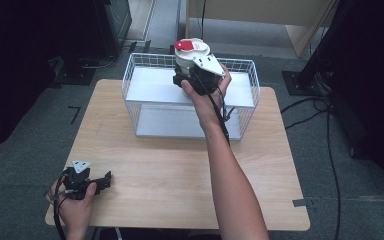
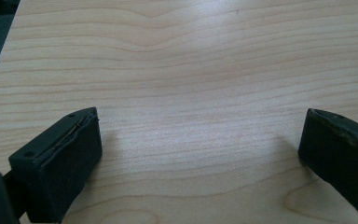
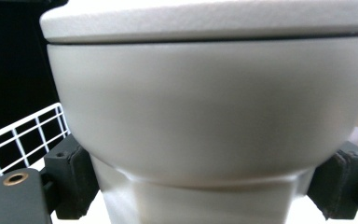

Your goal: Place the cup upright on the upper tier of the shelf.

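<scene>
Overhead, smooth round white container point(image 3: 205, 116) above wire basket point(image 1: 145, 62)

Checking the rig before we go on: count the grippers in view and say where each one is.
2. The left gripper rests open on the wooden table at its near left corner. The right gripper is raised over the white wire basket, closed on a white container with a red tab.

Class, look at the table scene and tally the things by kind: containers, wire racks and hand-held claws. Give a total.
White container with red tab on its lid: 1
White wire rack: 1
Claws, left claw and right claw: 2
Total: 4
</scene>
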Available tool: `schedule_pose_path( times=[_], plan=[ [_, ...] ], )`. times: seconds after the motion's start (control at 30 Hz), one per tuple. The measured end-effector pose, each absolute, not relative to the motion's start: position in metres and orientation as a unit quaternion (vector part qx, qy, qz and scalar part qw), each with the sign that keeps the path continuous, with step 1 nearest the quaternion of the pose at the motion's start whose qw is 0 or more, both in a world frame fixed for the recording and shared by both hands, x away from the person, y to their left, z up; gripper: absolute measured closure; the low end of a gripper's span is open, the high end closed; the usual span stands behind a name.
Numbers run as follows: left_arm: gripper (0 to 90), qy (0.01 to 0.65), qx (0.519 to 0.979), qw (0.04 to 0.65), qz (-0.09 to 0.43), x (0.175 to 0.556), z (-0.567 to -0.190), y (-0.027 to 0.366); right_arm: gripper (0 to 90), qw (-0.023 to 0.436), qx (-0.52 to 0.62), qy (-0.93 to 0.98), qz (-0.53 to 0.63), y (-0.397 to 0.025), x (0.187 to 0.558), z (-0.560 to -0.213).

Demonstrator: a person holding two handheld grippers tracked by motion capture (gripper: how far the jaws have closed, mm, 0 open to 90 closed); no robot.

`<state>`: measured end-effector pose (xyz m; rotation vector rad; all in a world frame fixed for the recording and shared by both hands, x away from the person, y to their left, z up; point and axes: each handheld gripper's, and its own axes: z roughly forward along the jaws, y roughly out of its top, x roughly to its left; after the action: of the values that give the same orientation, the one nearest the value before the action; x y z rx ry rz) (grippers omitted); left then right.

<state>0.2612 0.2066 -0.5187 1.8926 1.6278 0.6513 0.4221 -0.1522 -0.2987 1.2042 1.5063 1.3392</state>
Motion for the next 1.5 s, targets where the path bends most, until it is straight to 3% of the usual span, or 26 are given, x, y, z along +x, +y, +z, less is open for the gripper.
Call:
schedule_pose_path(
  times=[0.57, 1.5],
  plan=[
    [0.0, 0.606, 0.705, 0.277, 0.243, 0.261, -0.519, 0.207, 12.3, 0.404, 0.493, 0.570, 0.518, -0.164, 0.439, -0.308],
    [0.0, 0.606, 0.705, 0.277, 0.243, 0.261, -0.519, 0.207, 9.2, 0.374, 0.489, 0.596, 0.515, -0.176, 0.422, -0.305]
  ],
)
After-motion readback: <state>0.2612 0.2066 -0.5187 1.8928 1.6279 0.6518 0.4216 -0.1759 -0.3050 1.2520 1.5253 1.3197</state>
